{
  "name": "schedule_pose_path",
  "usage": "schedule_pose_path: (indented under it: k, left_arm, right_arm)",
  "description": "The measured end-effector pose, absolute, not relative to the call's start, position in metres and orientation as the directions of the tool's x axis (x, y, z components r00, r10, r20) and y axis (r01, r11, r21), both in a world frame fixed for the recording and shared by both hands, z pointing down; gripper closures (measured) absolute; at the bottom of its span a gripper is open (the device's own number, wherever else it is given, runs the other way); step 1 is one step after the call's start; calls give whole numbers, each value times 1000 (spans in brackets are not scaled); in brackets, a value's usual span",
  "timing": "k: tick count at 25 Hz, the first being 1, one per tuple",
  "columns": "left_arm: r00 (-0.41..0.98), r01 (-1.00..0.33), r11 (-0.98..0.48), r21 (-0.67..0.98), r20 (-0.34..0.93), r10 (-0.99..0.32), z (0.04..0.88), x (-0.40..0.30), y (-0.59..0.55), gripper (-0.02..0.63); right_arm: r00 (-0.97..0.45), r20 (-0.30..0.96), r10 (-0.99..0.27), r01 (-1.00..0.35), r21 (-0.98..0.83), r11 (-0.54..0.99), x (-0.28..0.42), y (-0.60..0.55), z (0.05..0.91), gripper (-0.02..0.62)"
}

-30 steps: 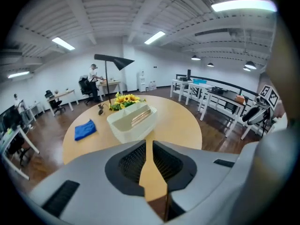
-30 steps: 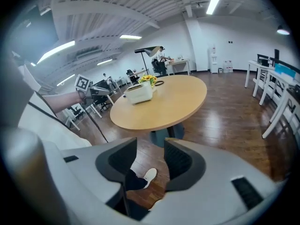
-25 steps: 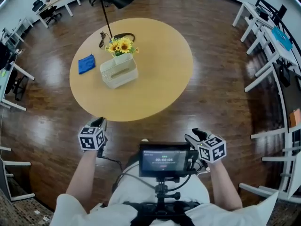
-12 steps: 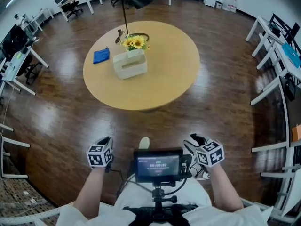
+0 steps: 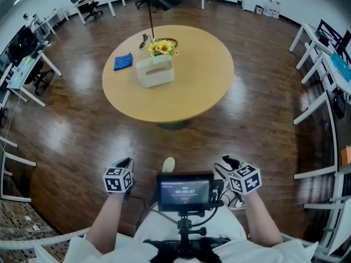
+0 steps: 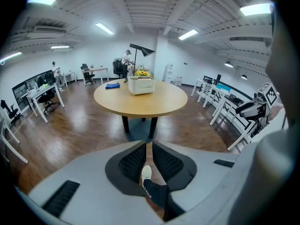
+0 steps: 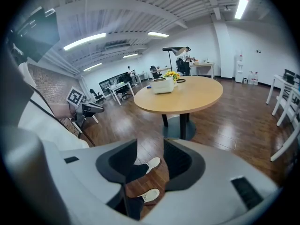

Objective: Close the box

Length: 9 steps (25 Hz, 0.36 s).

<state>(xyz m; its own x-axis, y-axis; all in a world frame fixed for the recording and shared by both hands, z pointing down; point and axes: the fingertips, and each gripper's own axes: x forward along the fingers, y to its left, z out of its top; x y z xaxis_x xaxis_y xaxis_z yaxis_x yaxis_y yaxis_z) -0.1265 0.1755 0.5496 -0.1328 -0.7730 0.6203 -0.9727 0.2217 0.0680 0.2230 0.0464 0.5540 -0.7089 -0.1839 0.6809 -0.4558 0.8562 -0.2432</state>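
The left tool (image 6: pixel 149 144) is hanging low in front of the person, its jaws drawn almost together with only a thin slit of wooden floor (image 5: pixel 71 130) showing between them, and it is gripping nothing. The right tool (image 7: pixel 150 146) is being held at the same height on the other side, its jaws standing clearly apart and likewise empty; through the gap the person's white shoes (image 7: pixel 151 164) are showing against the floor. Between the two tools a small dark screen (image 5: pixel 185 192) is sitting on a mount at the person's chest.

Both tools are pointing toward a round wooden bench (image 5: pixel 192 81), which is standing well apart from them across a stretch of bare floor. The white box (image 5: pixel 155 72) is resting on the far left part of the bench top, nowhere near either tool. Whether its lid is up or down is too small to tell. A bunch of sunflowers (image 5: pixel 162 47) is showing just beyond the box, at its far edge, and a blue cloth (image 5: pixel 123 61) is lying flat on the bench to the left of the box, close to the rim. A black lamp (image 5: pixel 159 1) on a thin pole is rising behind the bench. White desks (image 5: pixel 318 59) are lining the edges of the room.
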Motion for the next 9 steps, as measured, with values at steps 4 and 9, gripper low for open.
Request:
schedule_pose_path:
  k: [4,9]
  left_arm:
    - [-135,-974,219,62,616,-776,548,-123,180,560]
    - [-128,-974,217,69,623,-772,551,-119,187,560]
  right_arm:
    - [-715,675,-185,-450,-241,860,227,50,552,410]
    - [-714,674,-187,-450,-237,861,230,54,552,410]
